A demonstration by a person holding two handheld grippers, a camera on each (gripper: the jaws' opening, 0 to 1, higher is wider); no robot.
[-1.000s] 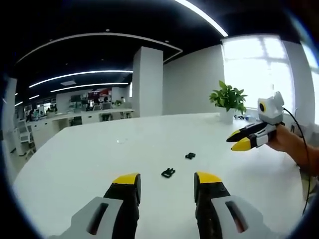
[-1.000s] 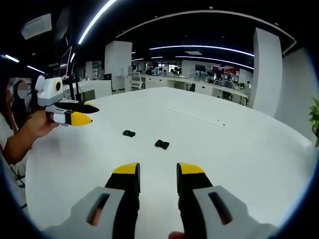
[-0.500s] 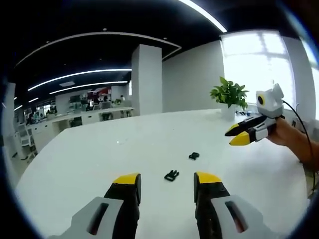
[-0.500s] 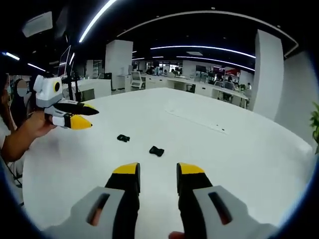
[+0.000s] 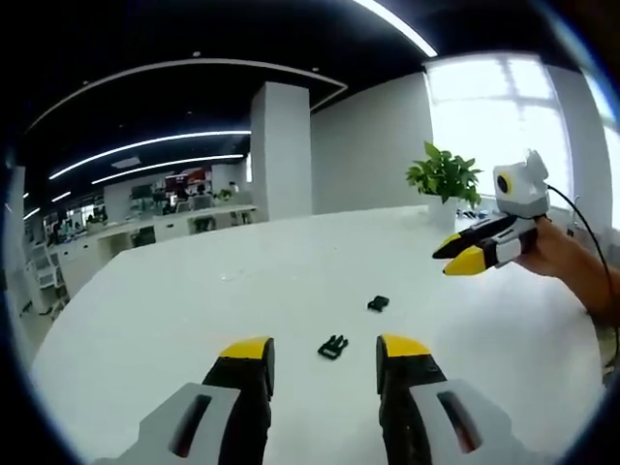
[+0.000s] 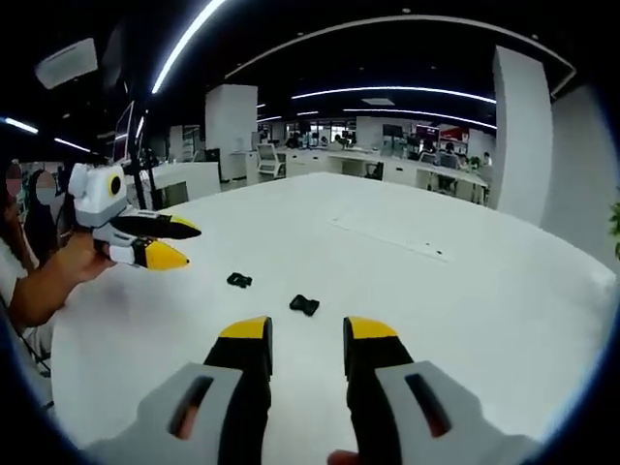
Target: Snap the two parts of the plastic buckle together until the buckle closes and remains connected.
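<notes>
my left tool (image 5: 325, 360) and right tool (image 6: 307, 339) hang open and empty. low centre of frame, two small black plastic buckle halves (image 5: 332, 346) (image 5: 378, 303) lie apart on the white surface (image 5: 174, 310). i judge pickup comes next: one half per tool.

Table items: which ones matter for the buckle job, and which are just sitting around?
For the job:
- buckle half nearer the left claw
- other buckle half, lying apart from the first
- left claw, open and holding nothing
- right claw, open and holding nothing

Just there:
- potted plant at the far edge of the white table
- office desks in the background
</notes>
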